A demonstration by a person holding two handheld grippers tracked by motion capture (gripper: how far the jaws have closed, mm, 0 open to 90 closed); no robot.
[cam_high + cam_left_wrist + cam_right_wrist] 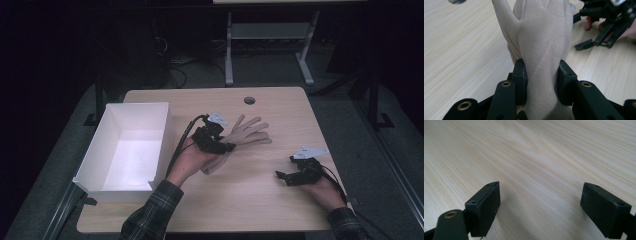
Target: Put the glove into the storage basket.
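Box: where I look far left, the white box sits open-topped on the counter.
Left hand-held gripper: I see it clamped around the beige glove, at the cuff.
Glove: mid-counter, fingers spread away from me.
Right hand-held gripper: wide, nothing between, low over bare counter.

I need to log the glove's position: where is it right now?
In the high view the beige glove is mid-table, right of the white box, its cuff clamped in the left gripper, fingers pointing away toward the right.
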